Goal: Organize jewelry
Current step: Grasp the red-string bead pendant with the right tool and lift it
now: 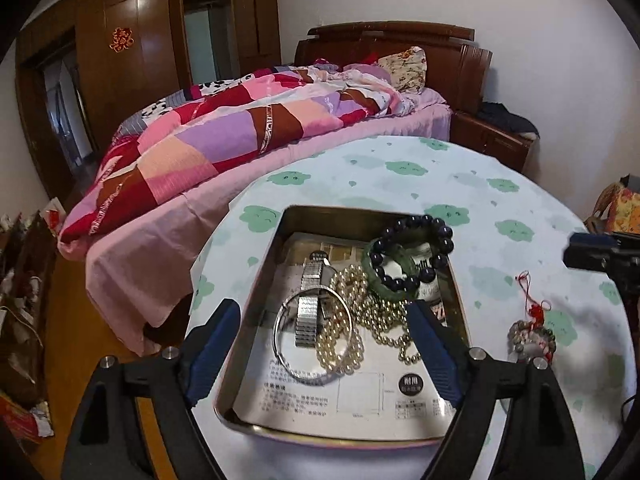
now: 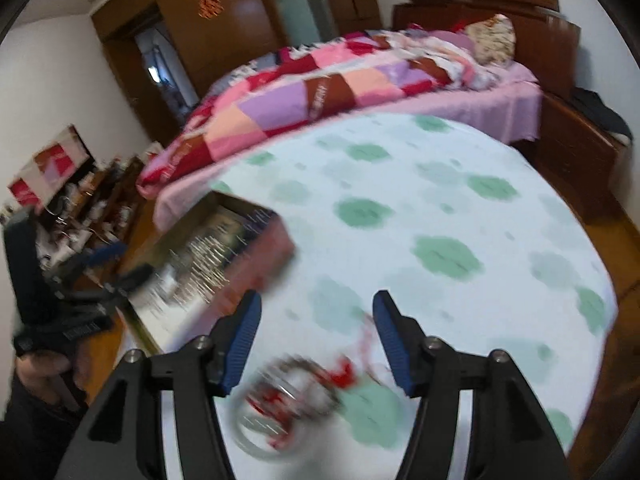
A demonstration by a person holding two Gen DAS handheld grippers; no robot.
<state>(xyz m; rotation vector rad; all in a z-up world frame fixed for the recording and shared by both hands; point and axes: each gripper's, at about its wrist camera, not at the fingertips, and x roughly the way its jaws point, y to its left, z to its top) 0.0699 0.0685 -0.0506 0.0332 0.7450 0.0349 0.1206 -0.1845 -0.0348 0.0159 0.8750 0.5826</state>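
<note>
A metal tin box sits on the round table. It holds a silver bangle, a silver watch, a pearl necklace, a green bangle and a dark bead bracelet. My left gripper is open and empty, its fingers either side of the box. A stone bead bracelet with a red tassel lies on the cloth right of the box. In the blurred right wrist view that bracelet lies just below my open right gripper. The box is to its left.
The table has a white cloth with green flowers. A bed with a patchwork quilt stands behind it. A wooden nightstand is at the back right. Cluttered shelves stand at the left. The left gripper's body shows in the right wrist view.
</note>
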